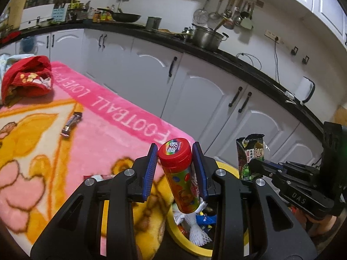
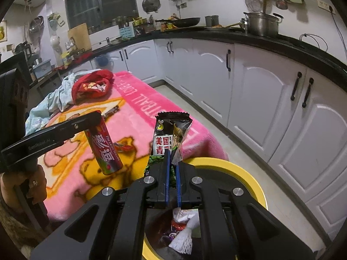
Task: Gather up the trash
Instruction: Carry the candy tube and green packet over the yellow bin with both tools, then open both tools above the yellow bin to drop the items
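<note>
Now – left gripper (image 1: 174,169) clamps candy tube (image 1: 182,177) | right gripper (image 2: 172,182) pinches snack packet (image 2: 171,134)

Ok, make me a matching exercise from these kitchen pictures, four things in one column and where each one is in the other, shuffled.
Things:
1. candy tube
2. snack packet
3. candy bar wrapper
4. white foam net

Places:
A. lying on the pink blanket
B. inside the yellow bin
C. between the left gripper fingers
D. pinched in the right gripper

Pairs: 1-C, 2-D, 3-A, 4-B
</note>
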Tool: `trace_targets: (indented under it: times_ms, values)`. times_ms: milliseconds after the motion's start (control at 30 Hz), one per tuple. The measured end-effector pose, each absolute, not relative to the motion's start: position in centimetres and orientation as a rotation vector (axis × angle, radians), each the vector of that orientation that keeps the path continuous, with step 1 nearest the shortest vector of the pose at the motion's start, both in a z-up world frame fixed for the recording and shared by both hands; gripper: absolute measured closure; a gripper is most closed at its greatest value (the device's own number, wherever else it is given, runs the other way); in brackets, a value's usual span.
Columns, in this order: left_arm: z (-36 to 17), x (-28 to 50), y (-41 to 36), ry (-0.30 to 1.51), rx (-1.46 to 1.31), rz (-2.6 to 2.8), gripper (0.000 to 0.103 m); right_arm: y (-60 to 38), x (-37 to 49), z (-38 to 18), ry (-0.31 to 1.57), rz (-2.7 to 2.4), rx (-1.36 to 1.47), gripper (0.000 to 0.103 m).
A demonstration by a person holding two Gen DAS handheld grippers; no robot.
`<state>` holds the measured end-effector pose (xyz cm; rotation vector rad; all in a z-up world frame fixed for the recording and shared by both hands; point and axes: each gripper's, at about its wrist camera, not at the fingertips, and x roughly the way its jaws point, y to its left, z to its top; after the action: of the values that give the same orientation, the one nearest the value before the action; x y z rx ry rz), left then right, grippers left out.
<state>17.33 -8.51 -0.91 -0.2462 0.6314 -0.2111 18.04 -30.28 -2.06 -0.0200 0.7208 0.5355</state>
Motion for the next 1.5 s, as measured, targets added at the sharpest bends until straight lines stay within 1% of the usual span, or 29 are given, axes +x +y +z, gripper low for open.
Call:
trace_targets:
  times_ms: [467,700,1267,1433,1467,1500]
  values:
    - [-3.7,18.1,-12.9,0.691,-0.185,-0.273,0.077,-33.6,17.1,-5.0,0.761,0.484,-0.017,0.098]
    - [-5.8,18.6,-14.1,0.74,-0.169,-0.299,0.077,-35.1,16.6,-7.7,0.813,0.448,-0.03,0.098]
    - [-8.7,19.4,-16.5,0.817,-0.114,-0.355,0.077,-35.9,16.4,-12.5,0.908,0.412,-0.034,0.097]
    - [-9.3,19.6,-16.8,0.838,-0.113,-0.365,0.077,-36.2,16.5,-13.3,0.934,0.408,-0.012,0.093]
    - [-9.3,19.6,-16.8,0.838,-0.115,-0.366,0.077,-36.2,16.5,-13.4,0.938,0.406,-0.009,0.085]
    - [-9.2,19.5,-16.7,0.839,-0.118,-0.367,0.072,-36.3,16.5,-13.5,0.941,0.403,-0.008,0.073]
